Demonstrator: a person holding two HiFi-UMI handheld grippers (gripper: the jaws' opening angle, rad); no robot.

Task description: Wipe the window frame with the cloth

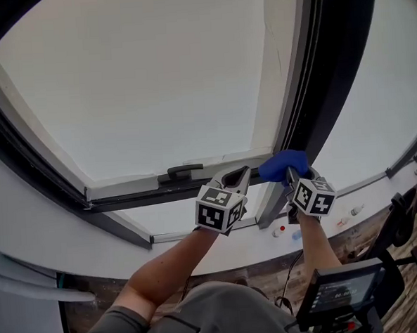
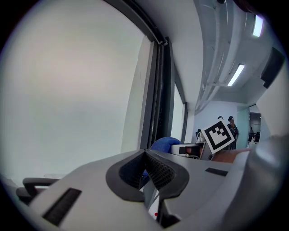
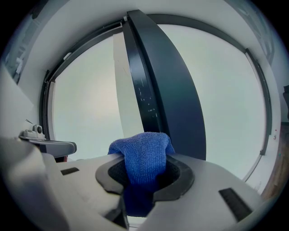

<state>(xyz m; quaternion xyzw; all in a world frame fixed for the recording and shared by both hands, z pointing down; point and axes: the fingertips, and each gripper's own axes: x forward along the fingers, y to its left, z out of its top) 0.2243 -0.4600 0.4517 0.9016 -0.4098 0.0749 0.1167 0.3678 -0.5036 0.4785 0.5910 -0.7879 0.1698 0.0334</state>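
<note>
Grey shirt (image 1: 217,313) fills the bottom of the head view. A small dark screen (image 1: 343,289) on a stand sits at lower right. Two bare forearms (image 1: 165,270) reach out from the shirt toward the window, and each hand carries a gripper with a marker cube (image 1: 220,211).

Left claw (image 1: 237,176): jaws clenched tip to tip. The left gripper view shows nothing between them. It is held just beside the lower corner of the opened sash, and I cannot tell whether it touches.

Right claw (image 1: 291,173), just right of the left one: clamped on the blue cloth (image 1: 284,165). In the right gripper view the cloth (image 3: 143,155) is bunched into a rounded hump above the jaws, with its tail hanging down between them. The hump sits at the foot of the dark upright of the window frame (image 1: 329,70). Whether it touches the upright cannot be confirmed. From the left gripper view the cloth (image 2: 165,143) shows as a blue mound right beside that upright.

Below the claws runs a white sill (image 1: 256,249) with a few small items on it. A dark handle (image 1: 184,171) lies on the sash's lower rail, left of the left claw. Beyond that is pale, featureless glass (image 1: 140,82).
</note>
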